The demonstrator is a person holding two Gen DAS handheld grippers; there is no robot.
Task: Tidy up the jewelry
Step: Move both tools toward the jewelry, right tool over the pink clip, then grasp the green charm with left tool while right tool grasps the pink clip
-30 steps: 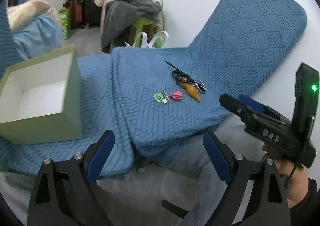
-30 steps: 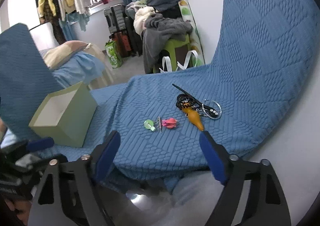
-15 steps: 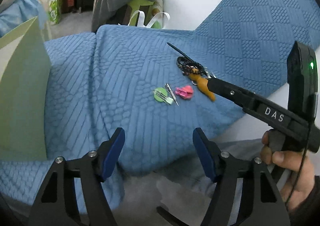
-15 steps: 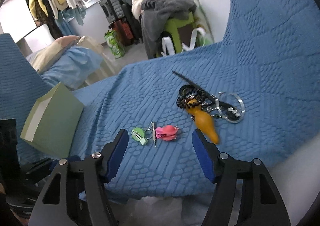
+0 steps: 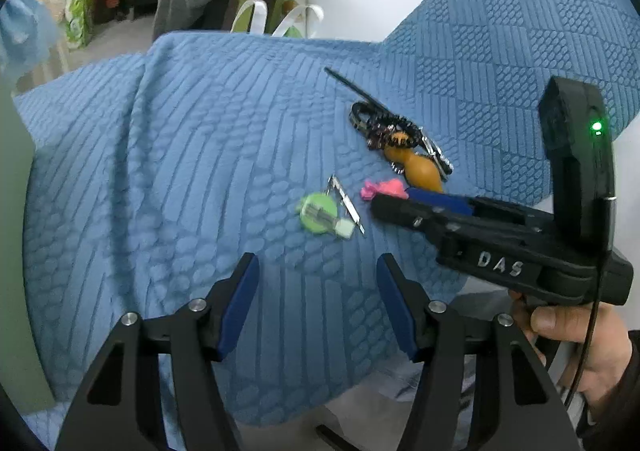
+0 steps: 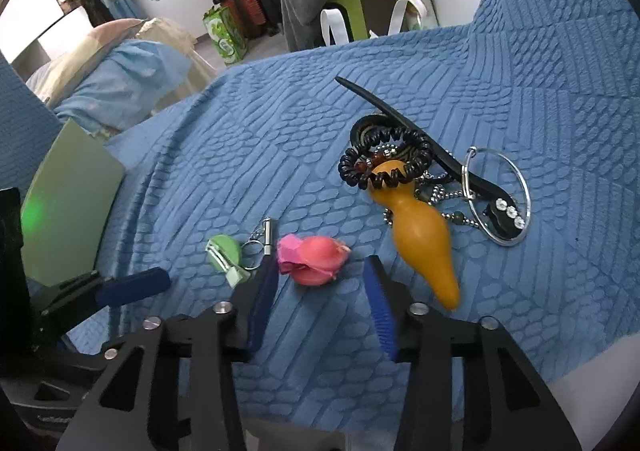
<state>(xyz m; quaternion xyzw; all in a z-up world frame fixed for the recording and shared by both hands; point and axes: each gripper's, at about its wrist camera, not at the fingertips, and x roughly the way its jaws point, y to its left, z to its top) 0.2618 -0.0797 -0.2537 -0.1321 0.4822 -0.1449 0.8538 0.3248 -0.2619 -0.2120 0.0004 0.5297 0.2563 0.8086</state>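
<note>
The right gripper point(image 6: 322, 291) sits low over the blue quilted cover point(image 6: 240, 155), its blue-padded fingers point(image 6: 378, 303) spread apart with the pink charm point(image 6: 312, 259) just ahead of the gap between them, at the frame's centre. Nothing is grasped. Left of the charm lies a green round trinket point(image 6: 224, 253) with a small silver keyring piece point(image 6: 266, 235) beside it. To the right, an orange gourd pendant point(image 6: 424, 243) points toward the lower right, its neck ringed by a black coil bracelet point(image 6: 384, 159); a black hair stick point(image 6: 400, 119) and a silver hoop point(image 6: 498, 195) tangle with a bead chain there (the pile overlaps, so exact contacts are hard to read). A pale green box point(image 6: 68, 211) stands at the left edge.

In the left wrist view, the left gripper point(image 5: 316, 303) hovers at the bottom centre, fingers released and empty, short of the green trinket point(image 5: 320, 213).
</note>
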